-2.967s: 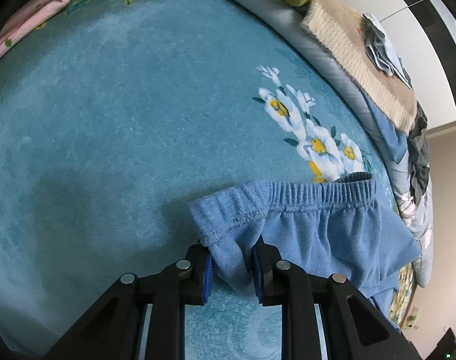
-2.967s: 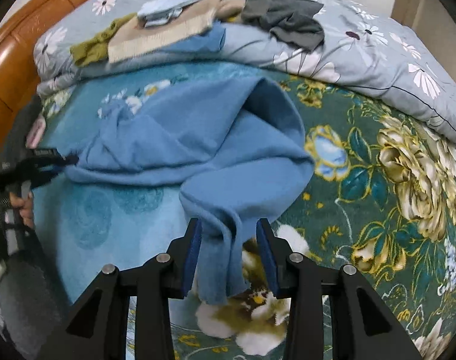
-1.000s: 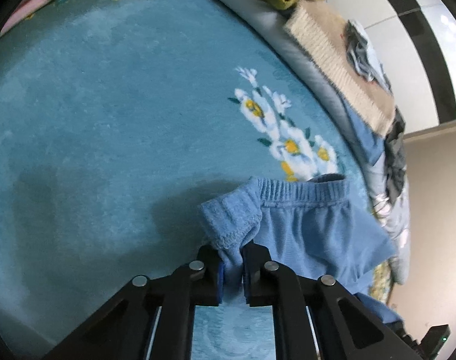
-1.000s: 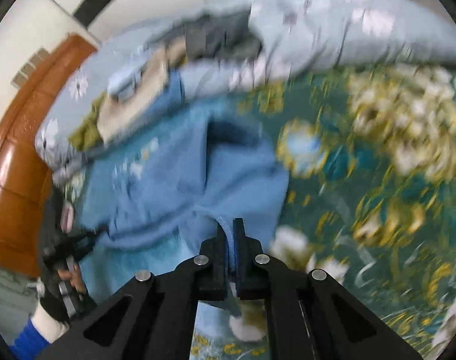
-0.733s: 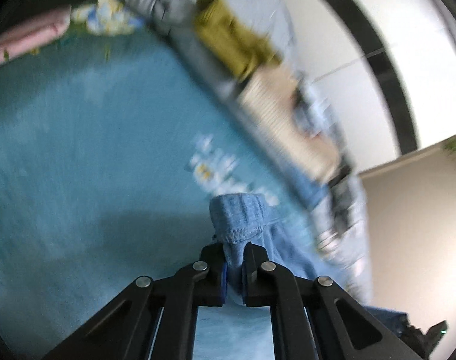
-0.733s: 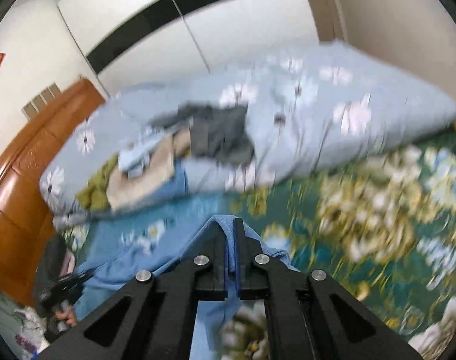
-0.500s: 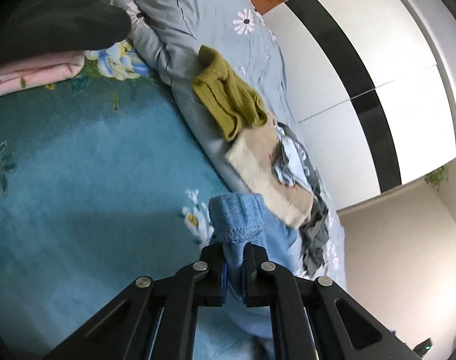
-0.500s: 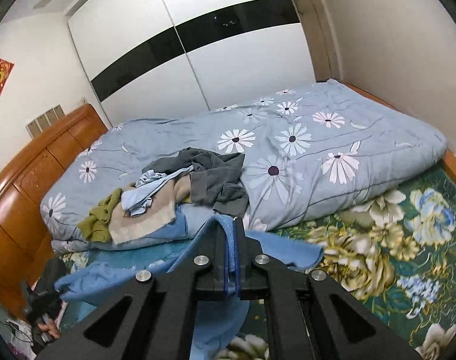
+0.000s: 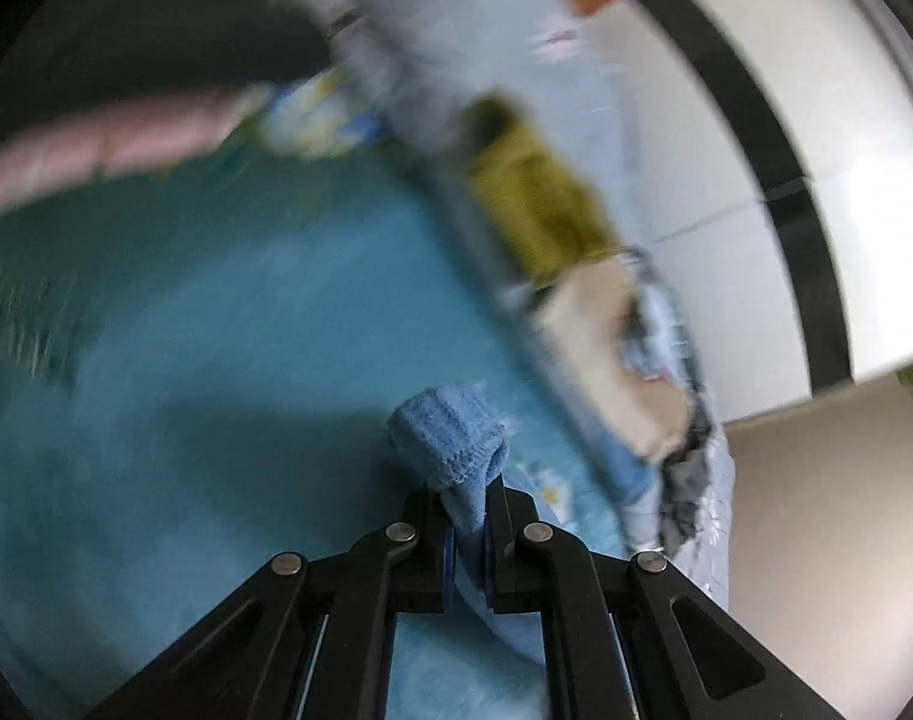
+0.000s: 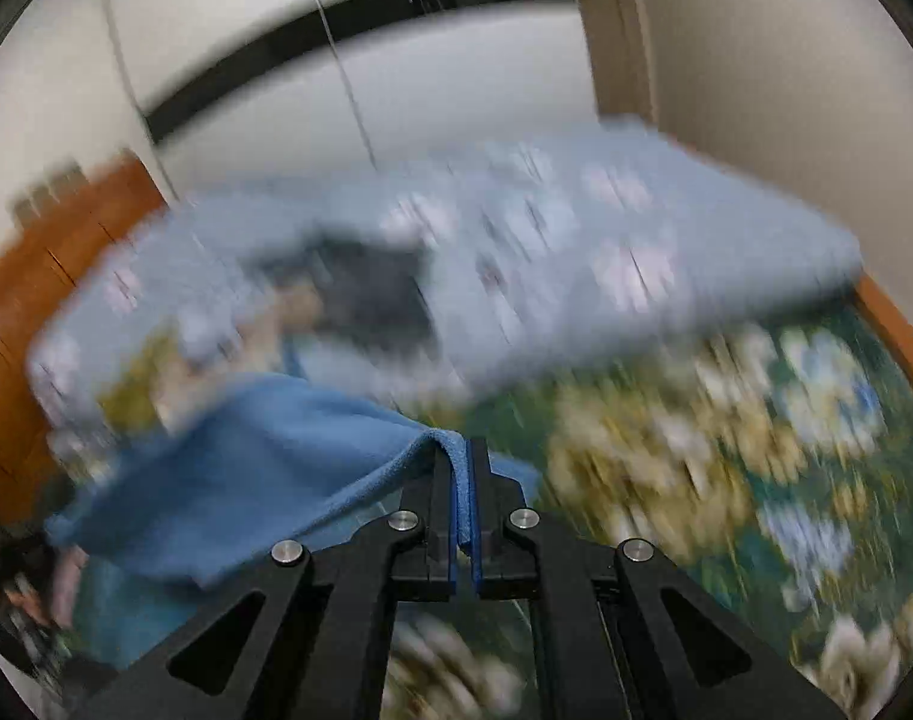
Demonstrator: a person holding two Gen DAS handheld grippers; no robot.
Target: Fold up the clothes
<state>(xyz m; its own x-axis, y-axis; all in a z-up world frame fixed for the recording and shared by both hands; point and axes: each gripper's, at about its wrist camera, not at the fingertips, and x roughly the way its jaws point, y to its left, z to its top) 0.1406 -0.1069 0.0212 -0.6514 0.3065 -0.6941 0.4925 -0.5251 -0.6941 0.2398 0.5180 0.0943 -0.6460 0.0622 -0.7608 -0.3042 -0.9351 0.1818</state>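
Both the left gripper and right gripper are clamped on the blue trousers, holding them above the teal blanket, probably to straighten them for folding.

Soft, even indoor light; both my views smear with motion blur, only my tongs stay sharp, and the fisheye rims bend and go black

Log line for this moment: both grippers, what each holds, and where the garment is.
left gripper: shut on blue garment | right gripper: shut on blue garment | garment: stretched between them above bed
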